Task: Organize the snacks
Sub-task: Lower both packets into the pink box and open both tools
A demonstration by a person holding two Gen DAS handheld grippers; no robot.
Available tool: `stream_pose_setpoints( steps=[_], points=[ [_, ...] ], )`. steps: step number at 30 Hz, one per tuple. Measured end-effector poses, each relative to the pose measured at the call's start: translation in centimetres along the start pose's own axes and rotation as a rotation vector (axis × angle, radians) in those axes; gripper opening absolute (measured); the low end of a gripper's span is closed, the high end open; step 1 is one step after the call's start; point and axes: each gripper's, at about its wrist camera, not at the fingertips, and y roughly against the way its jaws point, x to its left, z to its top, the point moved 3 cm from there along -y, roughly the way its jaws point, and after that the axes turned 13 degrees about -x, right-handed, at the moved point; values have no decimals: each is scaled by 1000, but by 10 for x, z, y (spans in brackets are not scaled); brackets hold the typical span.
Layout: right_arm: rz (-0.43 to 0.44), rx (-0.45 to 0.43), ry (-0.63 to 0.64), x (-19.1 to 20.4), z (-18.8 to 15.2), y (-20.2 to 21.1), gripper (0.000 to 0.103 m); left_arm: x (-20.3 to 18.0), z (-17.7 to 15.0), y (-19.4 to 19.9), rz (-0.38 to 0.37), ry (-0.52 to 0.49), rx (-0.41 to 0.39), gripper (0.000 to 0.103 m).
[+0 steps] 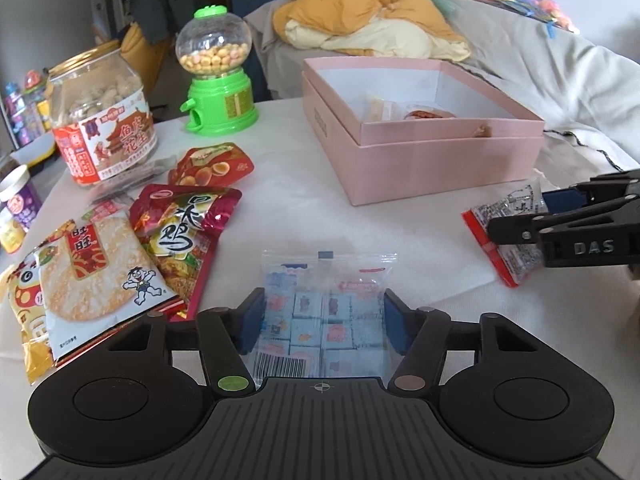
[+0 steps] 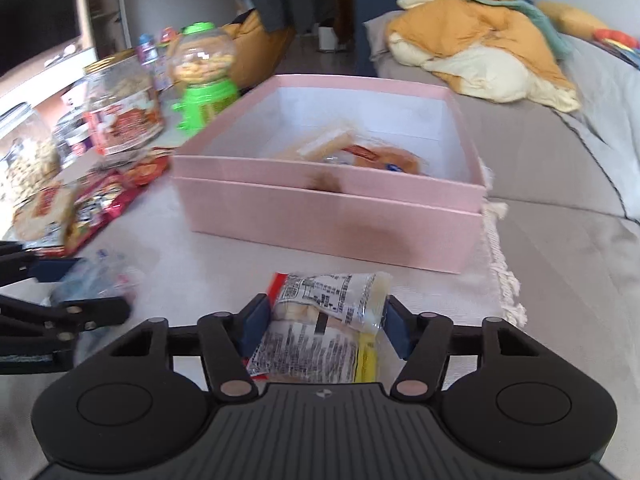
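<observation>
An open pink box (image 1: 440, 156) stands on the white table; a few wrapped snacks lie inside it (image 2: 360, 156). My left gripper (image 1: 324, 320) has its pads on both sides of a clear packet of blue candy cubes (image 1: 324, 312) lying on the table. My right gripper (image 2: 324, 322) is shut on a clear snack packet with a red edge and black print (image 2: 320, 328), in front of the box. It also shows at the right of the left wrist view (image 1: 508, 236).
Loose snack packets lie at the left: a rice cracker pack (image 1: 100, 276), a red packet (image 1: 180, 236) and another red one (image 1: 212, 164). Behind them stand a peanut jar (image 1: 100, 120) and a green candy dispenser (image 1: 216, 72). A grey sofa with an orange blanket (image 1: 360, 12) lies beyond.
</observation>
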Motion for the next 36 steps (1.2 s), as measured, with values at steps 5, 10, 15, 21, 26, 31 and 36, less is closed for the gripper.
stream_pose_setpoints(
  steps=[5, 10, 15, 21, 26, 31, 36],
  points=[
    [18, 23, 15, -7, -2, 17, 55, -2, -1, 4, 6, 17, -2, 65],
    [15, 42, 27, -19, -5, 26, 55, -9, -2, 12, -30, 14, -27, 64],
    [35, 17, 25, -22, 8, 43, 48, -16, 27, 24, -82, 49, -112, 64],
    [70, -63, 15, -26, 50, 63, 32, -24, 124, 21, -140, 86, -260, 65],
    [59, -22, 53, -25, 43, 52, 56, -25, 178, -46, -233, 226, -266, 66],
    [63, 85, -9, -32, 11, 35, 69, -24, 175, -125, -177, 234, -137, 64],
    [26, 140, 0, -25, -16, 29, 75, -11, 153, -112, -181, 232, -171, 63]
  ],
)
